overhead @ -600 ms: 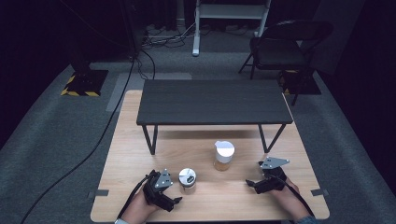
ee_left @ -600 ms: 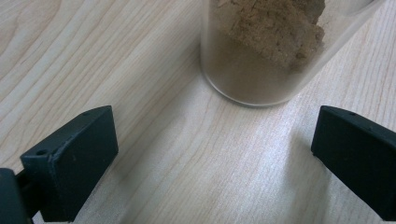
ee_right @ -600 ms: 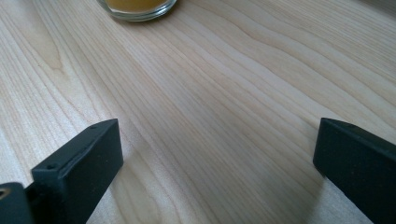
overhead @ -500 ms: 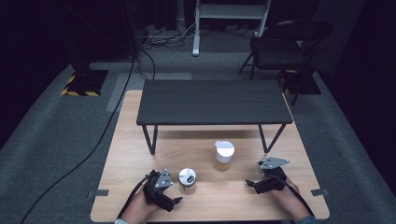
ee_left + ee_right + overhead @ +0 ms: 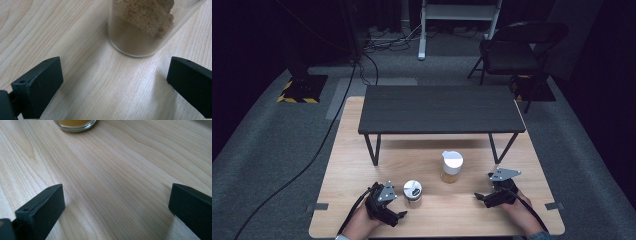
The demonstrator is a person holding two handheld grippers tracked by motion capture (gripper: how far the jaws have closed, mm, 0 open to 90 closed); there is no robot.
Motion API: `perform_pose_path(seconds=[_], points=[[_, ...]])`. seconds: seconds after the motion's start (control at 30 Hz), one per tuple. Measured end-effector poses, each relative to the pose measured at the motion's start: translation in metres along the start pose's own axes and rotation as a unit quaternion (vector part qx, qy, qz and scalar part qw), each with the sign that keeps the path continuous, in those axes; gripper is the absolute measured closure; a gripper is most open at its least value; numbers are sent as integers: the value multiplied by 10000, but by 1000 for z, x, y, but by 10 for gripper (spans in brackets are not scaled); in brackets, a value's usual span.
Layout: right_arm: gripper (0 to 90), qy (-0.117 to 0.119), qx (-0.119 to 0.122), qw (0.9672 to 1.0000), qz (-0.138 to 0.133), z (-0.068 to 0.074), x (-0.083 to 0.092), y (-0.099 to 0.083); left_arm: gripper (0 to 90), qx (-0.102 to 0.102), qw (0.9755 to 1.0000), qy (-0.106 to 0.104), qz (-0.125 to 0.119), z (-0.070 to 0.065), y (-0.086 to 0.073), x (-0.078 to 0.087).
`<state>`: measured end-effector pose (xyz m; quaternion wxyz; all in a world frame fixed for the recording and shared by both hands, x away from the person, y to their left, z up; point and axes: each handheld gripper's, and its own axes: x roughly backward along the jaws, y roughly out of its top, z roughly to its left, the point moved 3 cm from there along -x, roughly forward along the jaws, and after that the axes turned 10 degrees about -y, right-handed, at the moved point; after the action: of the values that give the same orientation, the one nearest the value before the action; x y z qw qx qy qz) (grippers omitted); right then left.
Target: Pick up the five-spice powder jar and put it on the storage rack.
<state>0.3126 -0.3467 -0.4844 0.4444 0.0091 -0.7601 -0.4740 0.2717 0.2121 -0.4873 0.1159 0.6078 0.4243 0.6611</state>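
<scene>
Two jars sit on the wooden surface (image 5: 362, 210), and nothing has shifted between the earlier high views and now: same jar spots, same hand positions. So no progress since then; work reads as the approach stage, no grasp begun.

Left gripper (image 5: 396, 216) rests near the front edge, just left of the silver-lidded jar (image 5: 412, 192). Jaws spread wide, nothing between them. In the left gripper view that jar (image 5: 147, 27) stands upright ahead of the jaws, brown clumped powder inside, apart from both tips.

Right gripper (image 5: 481, 198) lies at the front right, jaws also fully released and empty. The white-lidded jar (image 5: 451, 166) with amber contents stands upright between the two hands, nearer the small black table (image 5: 439, 107) that straddles the back of the surface. The right gripper view catches just its glass base (image 5: 75, 125) at the top, well apart from the jaws.

Contents of the second jar are probably a liquid or honey-like stuff, hard to tell at this size.

Likely next: left closes in on the powder jar, which is nearest.
</scene>
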Motion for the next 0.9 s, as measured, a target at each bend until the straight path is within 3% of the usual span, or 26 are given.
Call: perform_pose_path(seconds=[0.9], points=[[0, 18, 37, 10000, 4, 1, -1, 2, 25, 1, 10000, 25, -57, -1, -2, 2]])
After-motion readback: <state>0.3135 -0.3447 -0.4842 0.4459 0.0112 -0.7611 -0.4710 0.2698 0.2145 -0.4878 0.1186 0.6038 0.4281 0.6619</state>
